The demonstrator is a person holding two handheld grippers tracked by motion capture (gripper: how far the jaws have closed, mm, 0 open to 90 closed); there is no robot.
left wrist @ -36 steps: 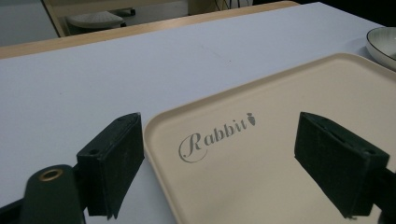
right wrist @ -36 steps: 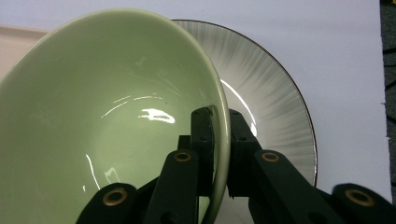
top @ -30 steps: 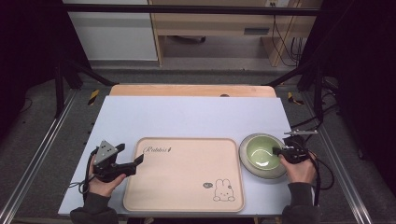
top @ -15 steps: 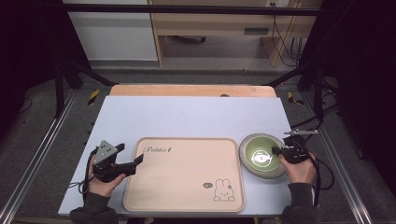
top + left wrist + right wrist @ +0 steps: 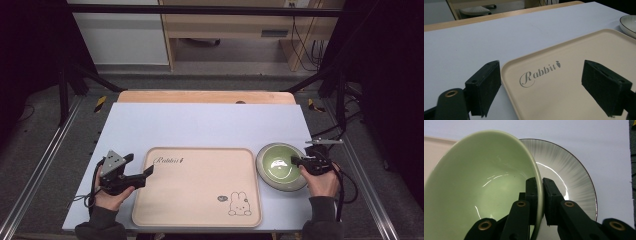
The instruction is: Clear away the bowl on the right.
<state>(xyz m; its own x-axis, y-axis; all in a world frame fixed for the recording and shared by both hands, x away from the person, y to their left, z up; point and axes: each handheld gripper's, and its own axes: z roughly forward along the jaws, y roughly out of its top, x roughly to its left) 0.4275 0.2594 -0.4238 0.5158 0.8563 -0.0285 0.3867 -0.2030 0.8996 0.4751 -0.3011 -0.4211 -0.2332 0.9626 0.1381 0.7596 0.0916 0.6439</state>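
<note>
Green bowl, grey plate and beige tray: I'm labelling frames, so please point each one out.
Green bowl (image 5: 481, 185), right gripper view, inner wall.
Grey plate (image 5: 574, 177), right gripper view, ribbed inner face.
Beige tray (image 5: 200, 185), high view, bare middle.

Dark sleeves (image 5: 100, 227) are worn; black grippers (image 5: 147, 171) with brass-coloured rivets (image 5: 520, 203) and trailing black cables (image 5: 345, 192) are seen.

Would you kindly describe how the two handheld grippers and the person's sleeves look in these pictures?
Both grippers are black. The left gripper carries a grey three-cornered plate on top and has blocky black jaw pads; a black cable loops from it. The right gripper has brass-coloured rivets on its jaw links and trails a black cable too. The person wears dark sleeves.
</note>
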